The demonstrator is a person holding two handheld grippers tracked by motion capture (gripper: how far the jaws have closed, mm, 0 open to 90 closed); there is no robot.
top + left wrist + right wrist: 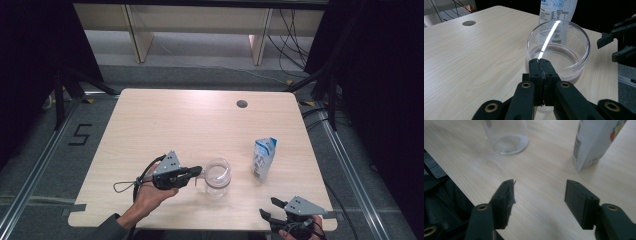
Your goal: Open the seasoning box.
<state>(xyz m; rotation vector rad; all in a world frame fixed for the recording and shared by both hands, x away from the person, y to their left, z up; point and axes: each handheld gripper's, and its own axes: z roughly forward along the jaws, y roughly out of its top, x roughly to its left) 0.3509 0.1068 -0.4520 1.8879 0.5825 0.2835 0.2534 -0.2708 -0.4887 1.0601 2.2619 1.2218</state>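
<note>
1. I see the glass jar [218, 176] standing upright on the table [165, 130], near the front edge and a little right of the middle of that edge. It is clear, its mouth is open, and I see nothing inside it.
2. My left tongs [197, 172] come at the jar from its left side, lying roughly level. In the left gripper view their jaws are pressed together at the near side of the jar [558, 48], and a thin clear piece seems to be pinched between them there. From above I make out a small handle-like part on the jar's left, right at the tips, but I cannot tell for sure that it is what the jaws hold.
3. The hand [152, 192] carrying the left tongs rests over the front edge of the table, left of the jar.
4. My right tongs [270, 210] sit at the front right corner of the table, well apart from the jar. Their jaws stand apart with bare table between them, touching nothing.
5. A white and blue carton [263, 158] stands upright to the right of the jar, nearer the right edge, with clear table between the two.
6. A round dark hole [242, 104] lies near the far edge of the table.
</note>
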